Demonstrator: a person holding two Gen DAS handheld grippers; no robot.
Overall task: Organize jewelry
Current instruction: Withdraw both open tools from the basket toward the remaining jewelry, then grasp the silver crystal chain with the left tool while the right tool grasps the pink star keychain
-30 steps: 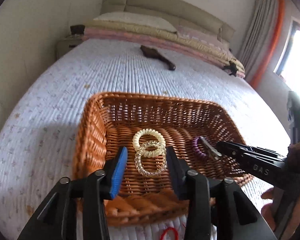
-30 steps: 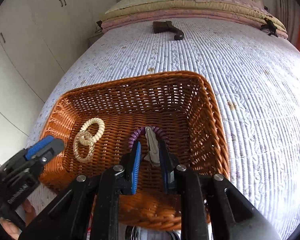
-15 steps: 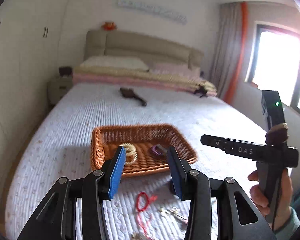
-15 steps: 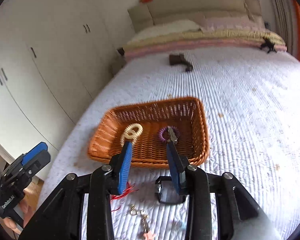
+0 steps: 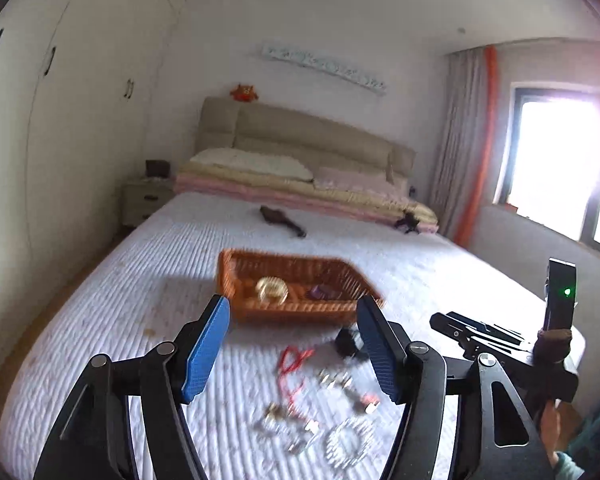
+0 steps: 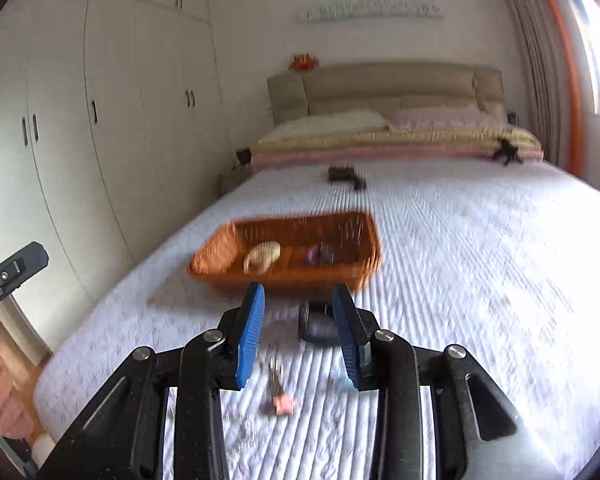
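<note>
Both grippers, left (image 5: 292, 344) and right (image 6: 298, 330), open, empty; basket (image 5: 236, 280) with cream coil tie (image 5: 272, 290), purple one (image 5: 322, 291).

Wicker basket (image 5: 296, 312) beyond empty, parted left tongs (image 5: 292, 344)

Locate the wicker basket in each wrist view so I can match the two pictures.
Left wrist view: the wicker basket sits on the bed at centre, just beyond the open left tool, blurred.
Right wrist view: the basket lies left of centre, just beyond the right tool, nothing gripped.
Shared landmark: the cream hair tie in the basket's left part, purple tie to its right.
</note>
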